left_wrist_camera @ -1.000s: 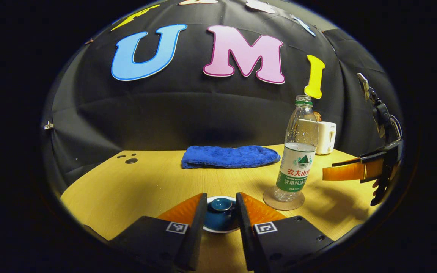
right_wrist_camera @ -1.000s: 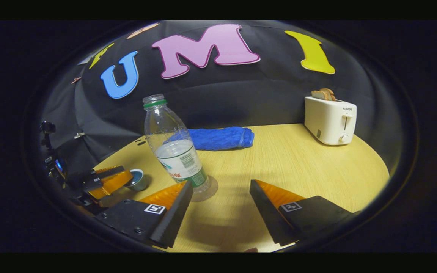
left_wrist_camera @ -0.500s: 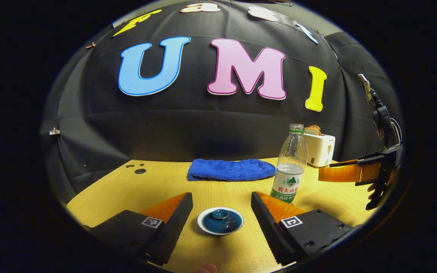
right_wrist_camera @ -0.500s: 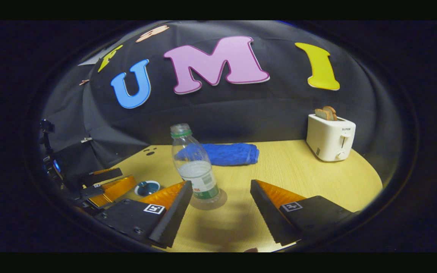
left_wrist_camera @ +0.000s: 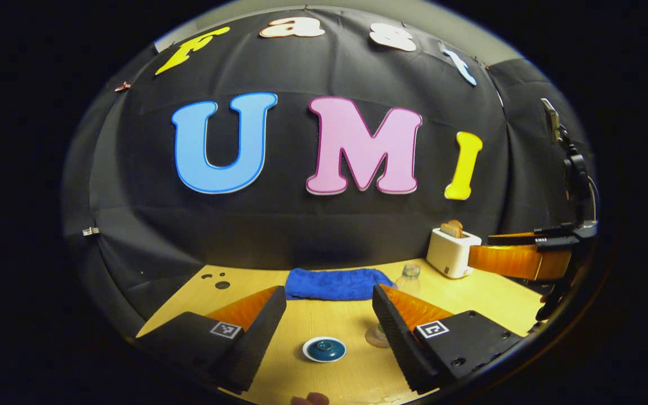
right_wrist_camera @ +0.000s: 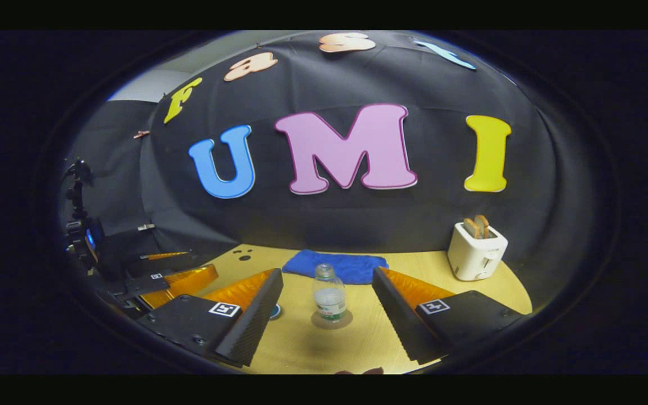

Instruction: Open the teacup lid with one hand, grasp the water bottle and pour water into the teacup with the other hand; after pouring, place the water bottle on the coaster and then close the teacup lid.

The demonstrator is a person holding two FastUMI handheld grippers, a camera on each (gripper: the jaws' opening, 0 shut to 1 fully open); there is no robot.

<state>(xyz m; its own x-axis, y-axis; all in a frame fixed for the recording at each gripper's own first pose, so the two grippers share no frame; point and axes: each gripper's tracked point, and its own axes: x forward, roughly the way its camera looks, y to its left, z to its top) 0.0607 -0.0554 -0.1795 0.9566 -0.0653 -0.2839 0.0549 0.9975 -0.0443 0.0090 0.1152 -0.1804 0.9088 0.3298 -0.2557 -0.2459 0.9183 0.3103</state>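
Your left tongs (left_wrist_camera: 328,315) gape wide above the round glazed lidded teacup (left_wrist_camera: 324,349); your right tongs (right_wrist_camera: 327,298) gape wide, framing the clear plastic bottle (right_wrist_camera: 329,301) upright on its round coaster (right_wrist_camera: 332,320) on the wood-grain table (right_wrist_camera: 358,349).

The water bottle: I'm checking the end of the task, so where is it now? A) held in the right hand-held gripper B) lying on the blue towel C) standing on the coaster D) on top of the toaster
C: in the right gripper view the water bottle stands upright on the round coaster, in front of the open right hand-held gripper, whose fingers are spread well clear of it.
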